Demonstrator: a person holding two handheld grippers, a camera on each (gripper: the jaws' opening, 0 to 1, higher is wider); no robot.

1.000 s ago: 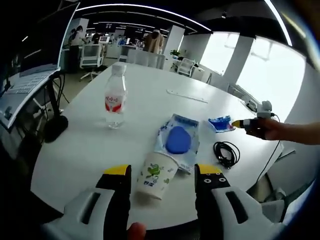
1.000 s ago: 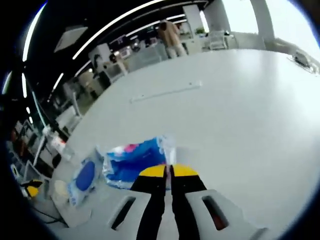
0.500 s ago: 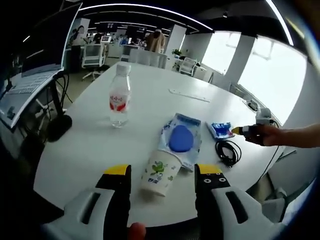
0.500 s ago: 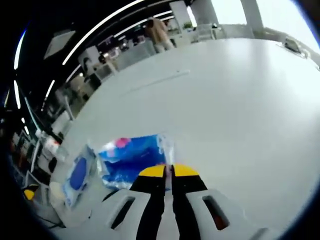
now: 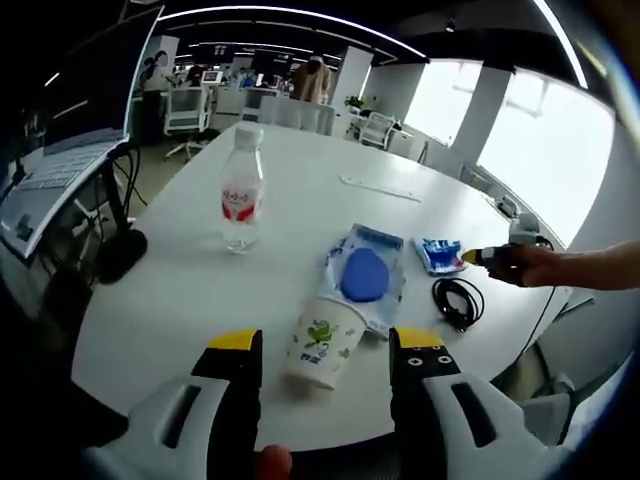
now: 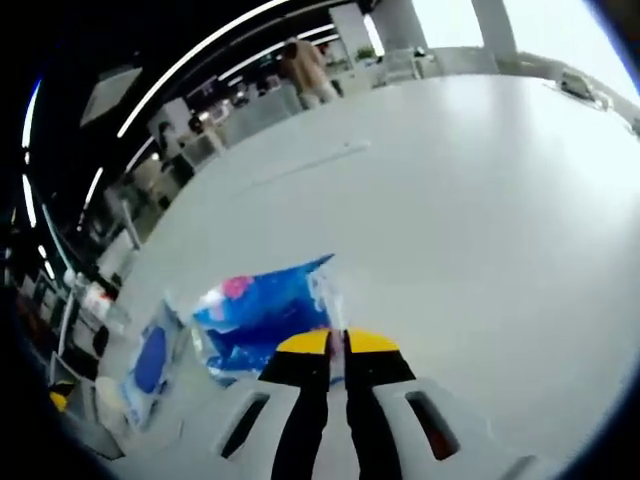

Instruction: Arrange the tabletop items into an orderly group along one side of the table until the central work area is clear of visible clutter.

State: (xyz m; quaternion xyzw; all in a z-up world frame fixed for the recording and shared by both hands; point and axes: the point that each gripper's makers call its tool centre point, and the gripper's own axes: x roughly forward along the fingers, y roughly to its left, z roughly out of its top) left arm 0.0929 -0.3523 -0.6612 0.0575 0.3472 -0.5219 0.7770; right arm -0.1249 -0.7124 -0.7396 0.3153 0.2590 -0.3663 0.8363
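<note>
Right gripper (image 6: 336, 342) had its jaws pinched on the edge of a blue packet (image 6: 262, 318), which lay on the white table (image 6: 480, 220); in the left gripper view the packet (image 5: 438, 254) sat at 3 o'clock of the table's clutter. Left gripper (image 5: 325, 340) hung with jaws spread around a paper cup (image 5: 322, 344), not touching it. A blue-pad pouch (image 5: 362, 278) lay at the cup's 12 o'clock, a bottle (image 5: 242, 201) at 10, a black cable (image 5: 456, 300) at 2.
</note>
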